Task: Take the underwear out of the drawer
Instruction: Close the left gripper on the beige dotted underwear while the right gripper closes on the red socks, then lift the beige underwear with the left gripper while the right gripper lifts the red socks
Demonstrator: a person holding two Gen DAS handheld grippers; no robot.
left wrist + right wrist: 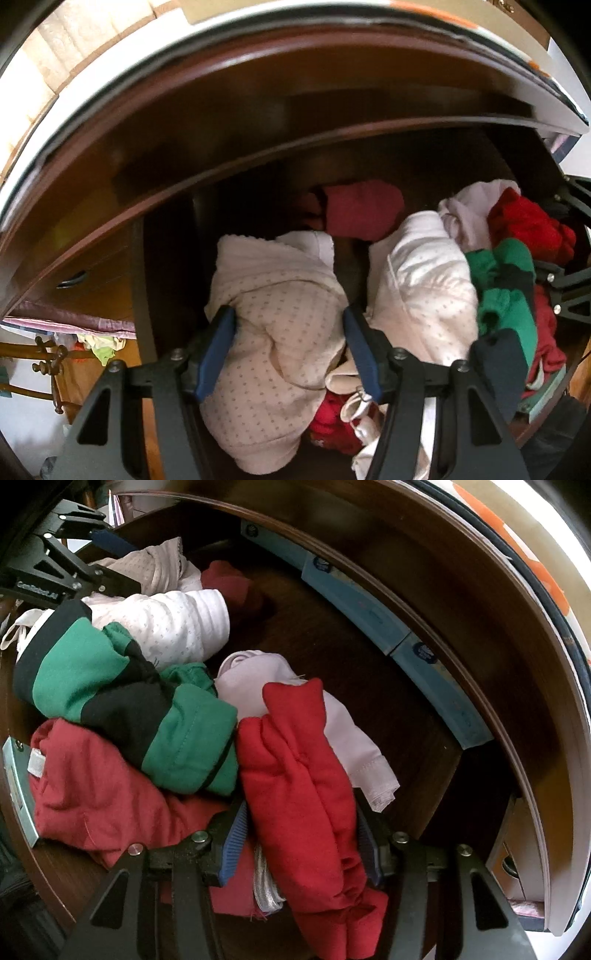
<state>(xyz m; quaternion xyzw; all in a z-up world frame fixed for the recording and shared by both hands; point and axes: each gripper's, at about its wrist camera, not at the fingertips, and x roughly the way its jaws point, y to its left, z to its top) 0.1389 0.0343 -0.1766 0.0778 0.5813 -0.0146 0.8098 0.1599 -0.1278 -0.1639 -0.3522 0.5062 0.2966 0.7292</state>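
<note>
black angular tongs point(288, 354), blue ribbed pads point(236, 843), silver screws point(199, 836)

Dark brown wooden furniture point(155, 122) fills the view, a pale top edge point(110, 70) catching daylight (a bright cream wall point(55, 40) shows beyond).

Cream dotted garment point(280, 317) — bright red garment point(306, 794), green-and-black one point(147, 709).

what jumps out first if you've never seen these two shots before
A dark wooden drawer crammed with bright rolled clothes. In the right wrist view a vivid red garment lies pinched in the right gripper, with a green-and-black piece heaped just to its left. In the left wrist view the left gripper straddles a pale dotted bundle, blue pads at its sides.
</note>
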